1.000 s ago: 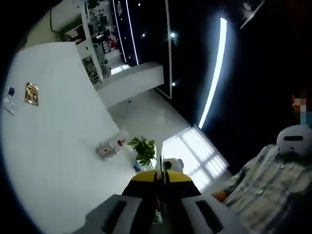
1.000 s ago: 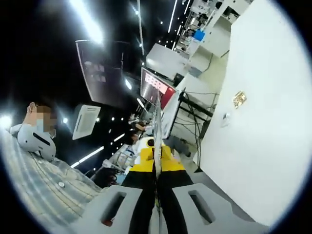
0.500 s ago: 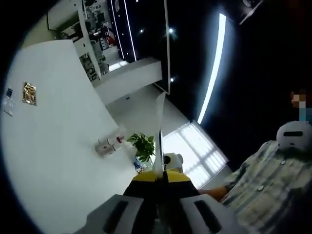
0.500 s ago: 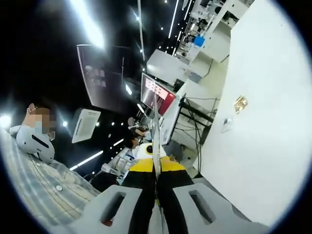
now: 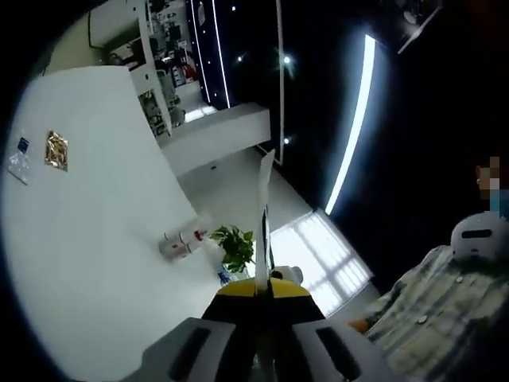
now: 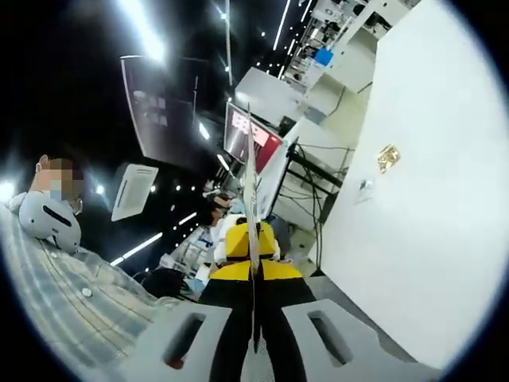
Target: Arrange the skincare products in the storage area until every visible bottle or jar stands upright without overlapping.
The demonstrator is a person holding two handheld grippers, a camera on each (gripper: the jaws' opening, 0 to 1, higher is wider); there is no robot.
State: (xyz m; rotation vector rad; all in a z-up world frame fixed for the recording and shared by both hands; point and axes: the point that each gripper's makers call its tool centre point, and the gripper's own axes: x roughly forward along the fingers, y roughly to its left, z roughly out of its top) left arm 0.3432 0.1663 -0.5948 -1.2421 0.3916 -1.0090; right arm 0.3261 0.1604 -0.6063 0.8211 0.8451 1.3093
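No bottle or jar can be made out. In the left gripper view my left gripper (image 5: 264, 171) points up into the room. Its jaws are pressed together into one thin pale edge, with nothing visible between them. In the right gripper view my right gripper (image 6: 250, 131) stands the same way, shut, its thin pale tip rising against the dark ceiling. A person in a plaid shirt (image 5: 433, 306) is at the right of the left gripper view, and the plaid shirt (image 6: 56, 294) is at the left of the right gripper view.
A broad white surface (image 5: 87, 239) carries a small gold plaque (image 5: 55, 150). A green plant (image 5: 236, 244) and a small white-and-red object (image 5: 180, 240) lie beside it. Long ceiling lights (image 5: 351, 127), a red screen (image 6: 253, 143) and shelving (image 6: 330, 32) lie farther off.
Both views have shifted slightly with the hands. The pale closed tips now stand out longer against the dark background. Both grippers stay shut.
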